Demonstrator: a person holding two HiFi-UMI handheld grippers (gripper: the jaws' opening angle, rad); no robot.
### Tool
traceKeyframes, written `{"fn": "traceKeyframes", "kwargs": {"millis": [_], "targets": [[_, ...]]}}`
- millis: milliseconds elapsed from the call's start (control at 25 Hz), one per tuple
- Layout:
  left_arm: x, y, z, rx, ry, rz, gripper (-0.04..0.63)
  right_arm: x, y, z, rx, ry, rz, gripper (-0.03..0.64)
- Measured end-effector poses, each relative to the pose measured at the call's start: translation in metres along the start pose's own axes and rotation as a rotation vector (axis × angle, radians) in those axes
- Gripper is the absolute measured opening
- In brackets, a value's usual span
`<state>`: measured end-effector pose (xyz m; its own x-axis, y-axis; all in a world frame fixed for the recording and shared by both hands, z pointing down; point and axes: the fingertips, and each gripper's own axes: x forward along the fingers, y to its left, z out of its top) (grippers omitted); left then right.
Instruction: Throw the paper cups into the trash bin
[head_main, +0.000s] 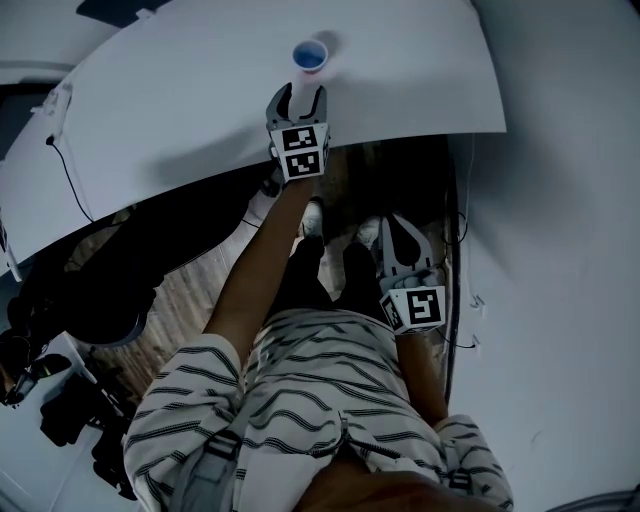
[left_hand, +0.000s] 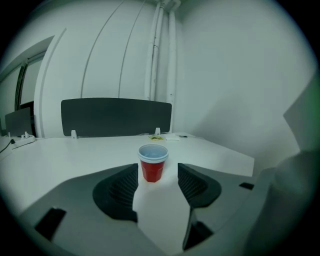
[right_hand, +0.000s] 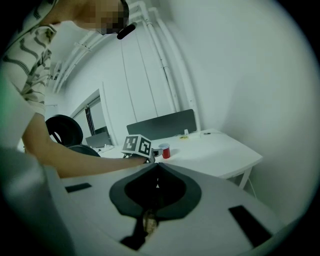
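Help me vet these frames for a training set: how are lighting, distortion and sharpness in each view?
Head view: dim and bluish, shadow under the table nearly black, paper cup yet sharp. Left gripper view: strong fisheye bending, dark corners, soft even light, cup crisp. Right gripper view: same fisheye vignette, mosaic patch top left, cup small and soft.

A white table (head_main: 200, 90) stands against pale walls (left_hand: 240, 75) — a dark divider panel (left_hand: 115, 116) at its back edge, wood-plank floor (head_main: 185, 295) below.
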<state>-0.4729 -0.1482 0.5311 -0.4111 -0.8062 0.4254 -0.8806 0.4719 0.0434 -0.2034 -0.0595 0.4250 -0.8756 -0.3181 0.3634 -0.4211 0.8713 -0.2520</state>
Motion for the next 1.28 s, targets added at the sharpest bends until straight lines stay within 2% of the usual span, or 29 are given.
{"fn": "traceKeyframes", "kwargs": {"millis": [440,880,1200,1280], "targets": [[0.036,0.006,-0.002,0.026,0.025,0.02,0.295,-0.012,-0.006,-0.005,0.005,0.007,-0.03,0.009],[0.068,0.013,-0.006,0.013,0.043,0.02,0.313,-0.012,-0.009,-0.009,0.006,0.023,-0.044,0.009],[0.077,0.022,-0.006,0.014,0.067,0.044,0.311,-0.013,-0.011,-0.011,0.017,0.033,-0.068,0.009],[0.074,0.024,-0.004,0.024,0.067,0.057,0.279,-0.016,-0.011,-0.011,0.021,0.031,-0.073,0.009]]}}
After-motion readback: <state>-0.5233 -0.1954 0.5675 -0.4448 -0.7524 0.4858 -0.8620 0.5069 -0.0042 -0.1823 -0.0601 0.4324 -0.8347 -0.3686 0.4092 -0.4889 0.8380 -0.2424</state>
